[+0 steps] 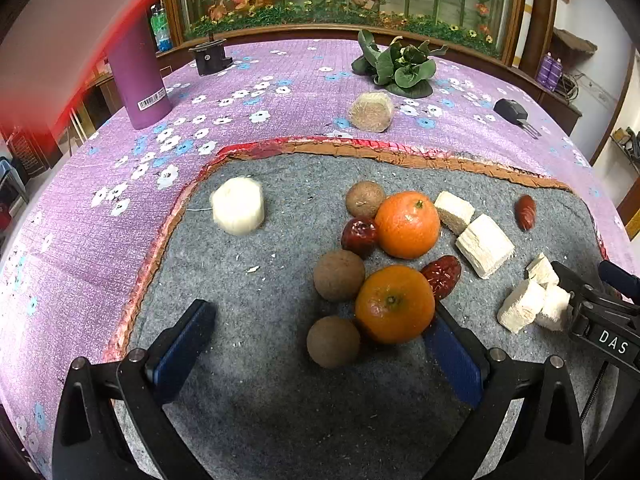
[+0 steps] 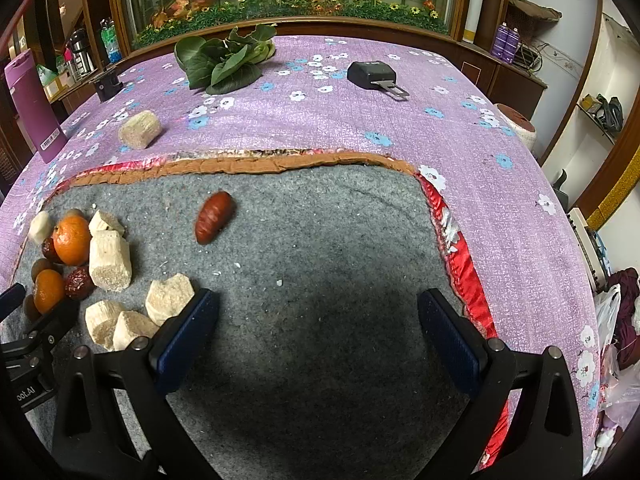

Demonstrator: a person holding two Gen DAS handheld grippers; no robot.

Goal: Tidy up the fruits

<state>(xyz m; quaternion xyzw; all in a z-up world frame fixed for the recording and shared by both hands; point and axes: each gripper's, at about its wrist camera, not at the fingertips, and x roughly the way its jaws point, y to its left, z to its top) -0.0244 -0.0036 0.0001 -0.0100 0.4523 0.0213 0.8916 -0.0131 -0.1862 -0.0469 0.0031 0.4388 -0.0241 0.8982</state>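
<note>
Fruits lie in a cluster on a grey felt mat [image 1: 260, 380]: two oranges [image 1: 407, 224] [image 1: 394, 304], three brown round fruits [image 1: 339, 275] and two red dates [image 1: 441, 276]. My left gripper [image 1: 320, 352] is open just above the mat. The nearest brown fruit [image 1: 333, 342] lies between its fingers, and the near orange rests against the right fingertip [image 1: 444, 332]. A lone date [image 2: 213, 217] lies apart on the mat. My right gripper [image 2: 320, 332] is open over bare mat, with its left finger [image 2: 188, 328] beside pale white chunks [image 2: 170, 298].
More white chunks [image 1: 484, 246] and a white cylinder [image 1: 238, 210] sit on the mat. On the purple flowered tablecloth [image 2: 320, 120] are a beige roll [image 1: 371, 111], leafy greens [image 2: 224, 58], a purple bottle [image 1: 138, 76], and black devices [image 2: 372, 74] [image 1: 210, 56].
</note>
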